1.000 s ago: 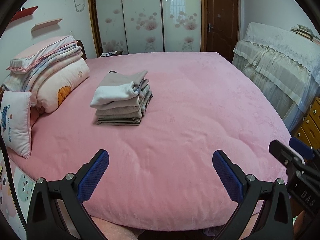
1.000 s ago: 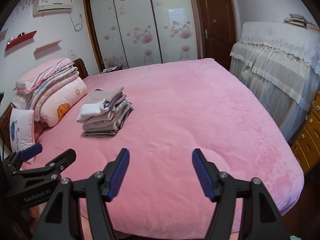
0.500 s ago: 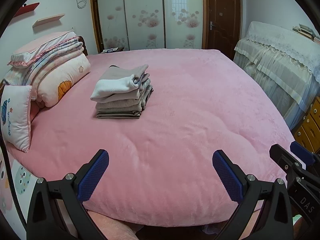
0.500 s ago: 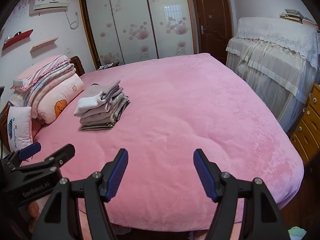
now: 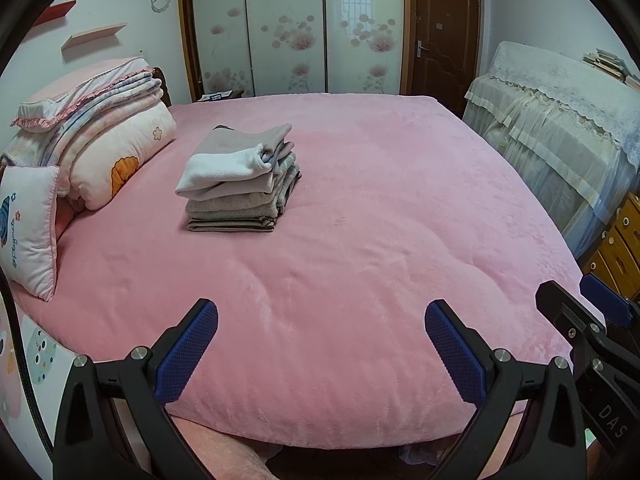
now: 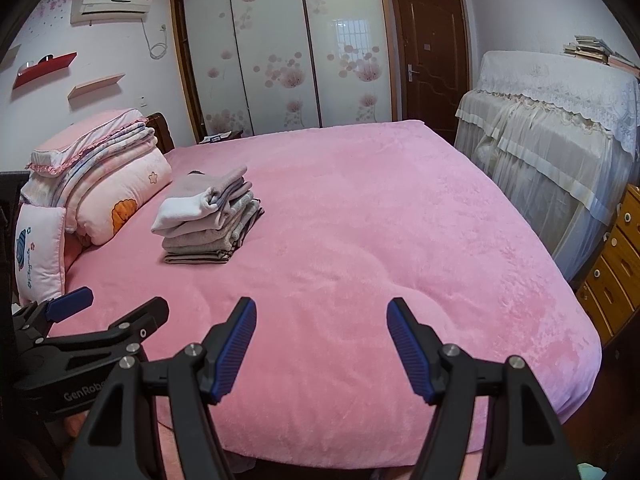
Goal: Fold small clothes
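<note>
1. The stack of folded clothes (image 5: pixel 240 184) sits on the pink bed (image 5: pixel 380 240), toward the side with the pillows, squared up, a white piece rolled on top and grey ones beneath. Nothing touches it.
2. Compared with a second ago, the stack looks the same: same layers, same place on the bed. It only sits slightly lower in both views, which reads as a small tilt of the cameras, not as a move of the clothes.
3. The left tongs (image 5: pixel 320 344) hang at the near edge of the bed, spread wide, with only blanket between the pads, as they were a second ago.
4. The right tongs (image 6: pixel 322 348) are likewise spread and empty, just beside the left ones, well apart from the stack, their gap unchanged.
5. No loose garment shows anywhere on the bed. My reading: folding is either finished or paused between pieces, with both hands idle.
6. Further out, folded quilts (image 5: pixel 100 128) and a small cushion (image 5: pixel 30 228) lie at the head of the bed.
</note>
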Tool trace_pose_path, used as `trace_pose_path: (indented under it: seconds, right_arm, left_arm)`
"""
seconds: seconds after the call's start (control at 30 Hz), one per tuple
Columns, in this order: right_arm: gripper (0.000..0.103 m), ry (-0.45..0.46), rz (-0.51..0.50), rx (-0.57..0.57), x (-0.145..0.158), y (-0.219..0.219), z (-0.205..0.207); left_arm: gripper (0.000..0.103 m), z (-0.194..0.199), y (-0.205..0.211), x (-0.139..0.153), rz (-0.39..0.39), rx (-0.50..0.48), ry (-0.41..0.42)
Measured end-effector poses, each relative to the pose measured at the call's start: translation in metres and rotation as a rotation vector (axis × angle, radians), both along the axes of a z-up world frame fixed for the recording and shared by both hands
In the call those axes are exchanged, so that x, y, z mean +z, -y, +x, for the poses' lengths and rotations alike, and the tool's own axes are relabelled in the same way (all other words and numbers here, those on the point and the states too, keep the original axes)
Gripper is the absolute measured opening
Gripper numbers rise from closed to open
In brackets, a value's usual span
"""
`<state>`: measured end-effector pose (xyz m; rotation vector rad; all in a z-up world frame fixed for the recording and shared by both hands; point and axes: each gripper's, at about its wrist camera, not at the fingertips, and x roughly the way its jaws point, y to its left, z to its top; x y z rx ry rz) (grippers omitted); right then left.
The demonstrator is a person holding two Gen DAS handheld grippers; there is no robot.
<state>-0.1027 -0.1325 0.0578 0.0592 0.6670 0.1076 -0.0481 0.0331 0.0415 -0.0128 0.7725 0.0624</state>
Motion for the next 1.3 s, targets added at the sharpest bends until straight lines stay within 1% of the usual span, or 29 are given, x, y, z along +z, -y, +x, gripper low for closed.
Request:
trace_pose_path:
  seconds: [1.3]
  right_arm:
    - [0.068, -0.011, 0.007, 0.006, -0.0005, 0.0004, 0.0022]
  left_arm:
    - [0.103, 0.0011, 0.0077, 0.0022, -0.005, -0.006, -0.019]
